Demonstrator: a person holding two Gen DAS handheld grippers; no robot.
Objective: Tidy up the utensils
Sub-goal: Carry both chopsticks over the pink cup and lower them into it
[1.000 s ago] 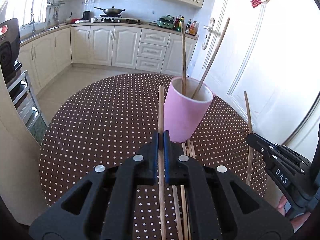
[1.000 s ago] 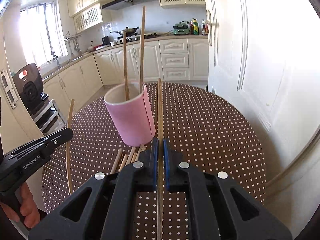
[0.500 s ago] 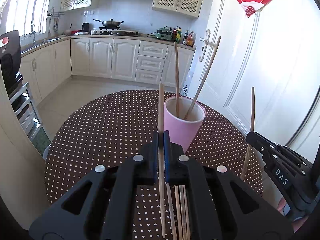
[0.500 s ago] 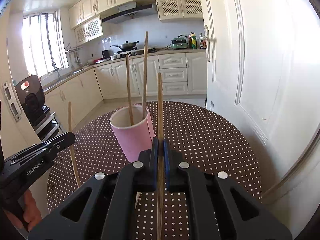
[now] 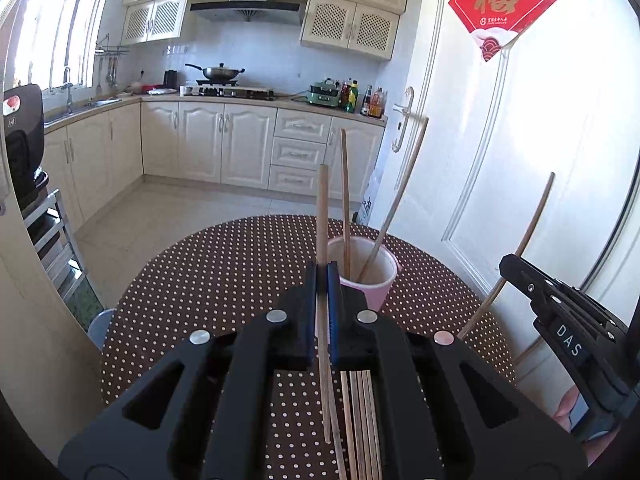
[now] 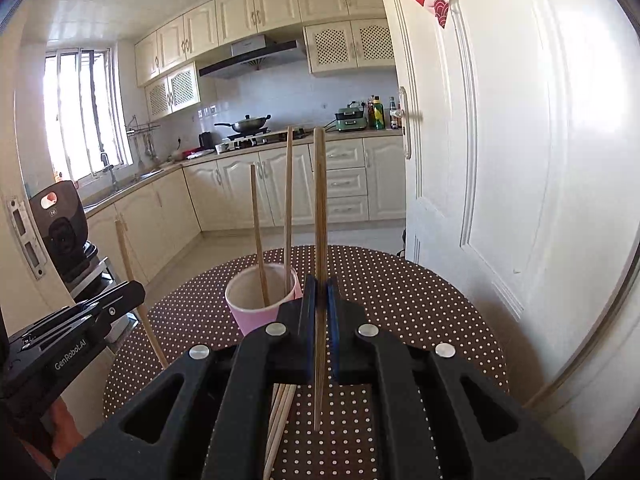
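Note:
A pink cup (image 5: 374, 294) (image 6: 256, 314) stands on the brown dotted table (image 5: 224, 280) (image 6: 400, 296) with two chopsticks (image 5: 345, 200) (image 6: 258, 232) upright in it. My left gripper (image 5: 322, 270) is shut on a wooden chopstick (image 5: 322, 208), held just left of the cup and above the table. In the right wrist view my right gripper (image 6: 320, 284) is shut on another chopstick (image 6: 319, 200), just right of the cup. Several loose chopsticks (image 5: 362, 420) (image 6: 280, 412) lie on the table under both grippers. Each gripper shows at the edge of the other's view.
A white door (image 5: 520, 160) (image 6: 500, 160) stands close along the table's right side. Kitchen cabinets (image 5: 224, 144) and a counter with a stove run along the far wall. A black appliance on a rack (image 6: 60, 232) sits left of the table.
Both grippers have risen with their chopsticks and tipped upward, so the cup and table sit lower in both views and more of the kitchen shows.

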